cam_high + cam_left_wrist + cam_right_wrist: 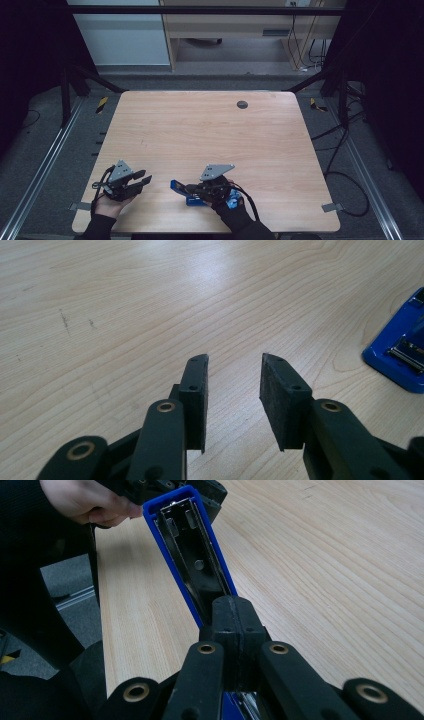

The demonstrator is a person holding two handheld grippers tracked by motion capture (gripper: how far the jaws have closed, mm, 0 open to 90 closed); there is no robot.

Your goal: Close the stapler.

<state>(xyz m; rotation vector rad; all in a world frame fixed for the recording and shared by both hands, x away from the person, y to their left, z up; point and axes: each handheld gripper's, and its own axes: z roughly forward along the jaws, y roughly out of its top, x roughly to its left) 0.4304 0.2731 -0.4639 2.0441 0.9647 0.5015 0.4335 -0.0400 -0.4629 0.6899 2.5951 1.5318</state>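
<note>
Stapler (186, 192), blue, hinged open, lower centre of the high view, at the near edge of the table (210, 130). In the right gripper view its metal channel (192, 560) runs up and left from the closed jaws to the blue tip at upper left.

Right gripper (192, 190): jaws pressed together, apparently on the stapler's opened arm; the exact contact is hidden behind the pads.

Left gripper (142, 181): lower left of the high view, jaws about half open with nothing between them; bare wood shows through the gap in the left gripper view, with a blue corner of the stapler (397, 352) at the right edge. No earlier picture bears on it.

Step in hand, by judgement: steadying the opened stapler so the free gripper can work on it. To do it well, keep the right grip firm and level so the arm does not spring shut, bring the left jaws in from the side, aligned with the channel, and close only once squarely around the part.

Surface: light wood-grain top, rounded corners, a dark round grommet (242, 104) at upper centre, faint scuffs (64, 322).

Room: dim; dark frame posts either side, metal rails (45, 165) along the floor, cables (340, 150) at right, pale furniture along the top of the frame.
</note>
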